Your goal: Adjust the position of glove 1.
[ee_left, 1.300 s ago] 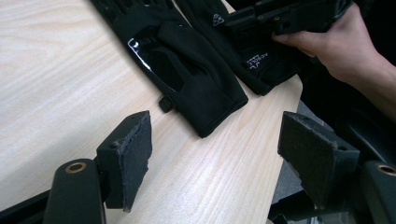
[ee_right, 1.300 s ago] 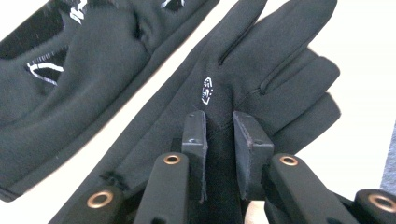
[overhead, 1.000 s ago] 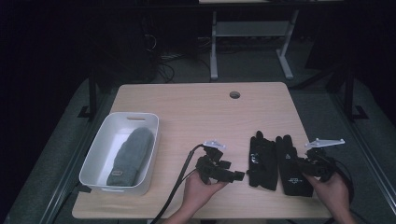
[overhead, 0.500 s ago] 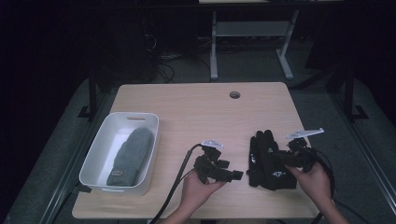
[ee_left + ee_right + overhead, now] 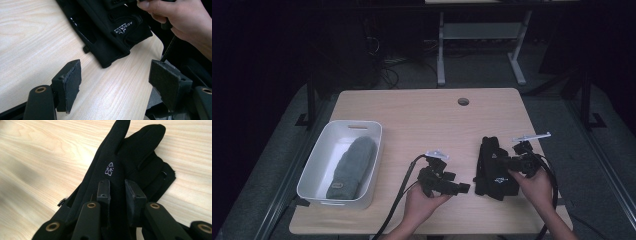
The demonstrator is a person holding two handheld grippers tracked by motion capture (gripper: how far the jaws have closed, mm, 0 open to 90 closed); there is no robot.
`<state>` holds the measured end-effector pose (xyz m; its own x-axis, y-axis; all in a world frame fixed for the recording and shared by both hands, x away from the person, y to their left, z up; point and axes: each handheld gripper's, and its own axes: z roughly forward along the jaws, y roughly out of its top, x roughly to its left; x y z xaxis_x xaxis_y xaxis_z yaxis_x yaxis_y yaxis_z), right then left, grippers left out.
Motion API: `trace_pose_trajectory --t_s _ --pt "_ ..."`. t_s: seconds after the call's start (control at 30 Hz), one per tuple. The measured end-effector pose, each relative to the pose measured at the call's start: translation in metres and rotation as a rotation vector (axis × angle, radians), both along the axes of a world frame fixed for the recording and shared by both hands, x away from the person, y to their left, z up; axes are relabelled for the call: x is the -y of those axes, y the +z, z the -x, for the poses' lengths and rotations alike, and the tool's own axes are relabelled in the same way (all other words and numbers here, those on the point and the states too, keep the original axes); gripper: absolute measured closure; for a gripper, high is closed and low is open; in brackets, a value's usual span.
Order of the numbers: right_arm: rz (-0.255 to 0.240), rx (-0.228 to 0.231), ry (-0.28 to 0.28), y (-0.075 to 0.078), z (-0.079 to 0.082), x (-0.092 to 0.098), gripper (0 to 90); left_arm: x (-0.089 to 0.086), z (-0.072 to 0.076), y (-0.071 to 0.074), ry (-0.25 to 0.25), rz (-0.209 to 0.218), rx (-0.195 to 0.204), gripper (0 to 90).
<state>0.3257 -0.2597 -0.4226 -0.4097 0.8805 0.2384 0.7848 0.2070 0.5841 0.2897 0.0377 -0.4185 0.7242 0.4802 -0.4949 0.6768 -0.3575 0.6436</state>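
Your right gripper [image 5: 513, 162] has slid in from the counter's right edge since a second ago and now sits on top of the black gloves [image 5: 493, 167]. Your left gripper [image 5: 460, 188] has stayed put, just left of the gloves.

Start with the biggest thing, the counter [image 5: 422, 115]. The gloves lie on it near its right front part, well apart from the white bin [image 5: 362, 192], which sits far to their left. A grey mitten [image 5: 352, 167] lies inside that bin.

You look to be at the grabbing step. In the right gripper view, the jaws are squeezed on a fold of the top glove [image 5: 120, 167], with black cloth pinched between the pads [image 5: 103, 192]. Your left jaws are wide apart and hold nothing.

My guess is that the gloves go into the bin beside the mitten. So the next move calls for a straight lift, then a carry leftward from the gloves' spot to the bin. Check that the pinch is deep enough first, since thin cloth can slip. Two gloves seem stacked, so watch whether one or both come up.

The left gripper view shows things the others do not. You can see the white brand word [image 5: 123, 26] on the glove cuff, the open pads [image 5: 72, 82] with bare counter between them, and your right hand [image 5: 175, 17] behind the gloves. The right gripper view shows the pinch close up and a small white logo [image 5: 109, 169]. The high view shows the bin and mitten.
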Motion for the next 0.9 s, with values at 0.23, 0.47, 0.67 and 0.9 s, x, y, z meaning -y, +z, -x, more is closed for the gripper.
trace_pose_trajectory --t_s 0.23,0.47,0.67,0.9 --pt "-0.036 -0.001 -0.024 0.009 0.004 -0.001 75.1 0.002 0.000 -0.001 -0.011 0.004 -0.001 26.1" --pt "-0.086 0.032 -0.072 0.018 0.000 -0.002 74.9 0.004 0.002 0.000 -0.014 0.002 0.004 26.1" --pt "-0.078 -0.006 -0.105 0.001 -0.007 -0.010 70.2 0.003 0.000 -0.002 -0.006 0.004 -0.005 26.1" --pt "-0.080 -0.020 -0.093 -0.002 -0.004 -0.004 58.3 0.011 -0.002 -0.007 -0.009 -0.010 -0.016 26.1"
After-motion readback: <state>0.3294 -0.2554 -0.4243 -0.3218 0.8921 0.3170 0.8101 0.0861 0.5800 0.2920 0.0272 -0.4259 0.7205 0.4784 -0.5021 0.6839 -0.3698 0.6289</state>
